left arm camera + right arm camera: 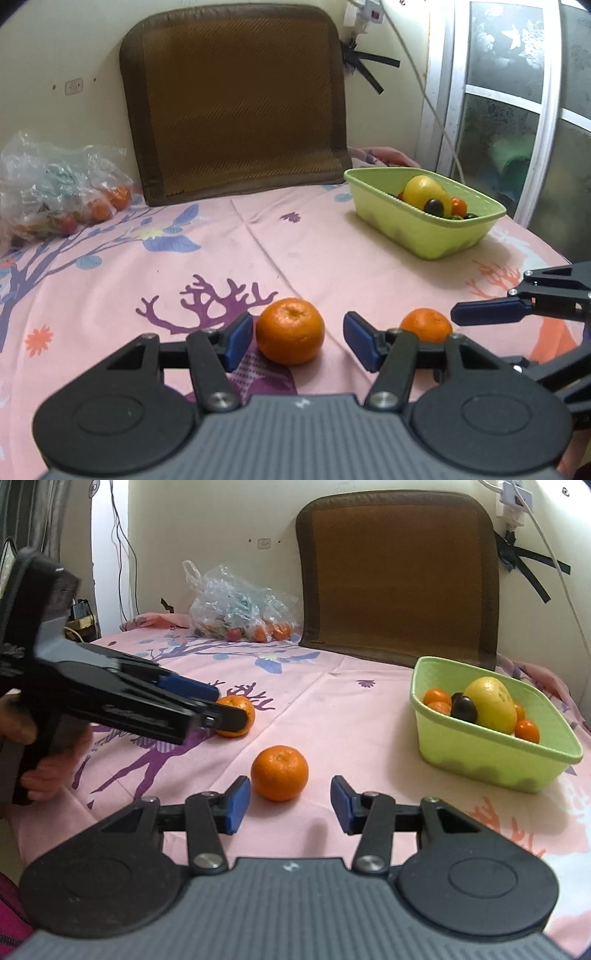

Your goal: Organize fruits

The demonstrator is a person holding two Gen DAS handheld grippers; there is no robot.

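Two tangerines lie on the pink patterned sheet. In the left wrist view one tangerine (290, 330) sits between the blue pads of my left gripper (299, 341), close to the left pad and clear of the right one; the jaws stand open. The other tangerine (426, 325) lies to its right, with one blue finger (487, 312) of my right gripper beside it. In the right wrist view that tangerine (279, 772) rests just ahead of my open right gripper (290, 805), touching neither pad. My left gripper (218, 701) straddles the far tangerine (236, 710).
A green basket (424, 236) (480, 755) at the right holds a yellow fruit, dark plums and small oranges. A clear plastic bag (62, 192) (240, 605) of fruit lies at the back left. A brown cushion (399, 576) leans on the wall. A hand (37, 775) holds the left gripper.
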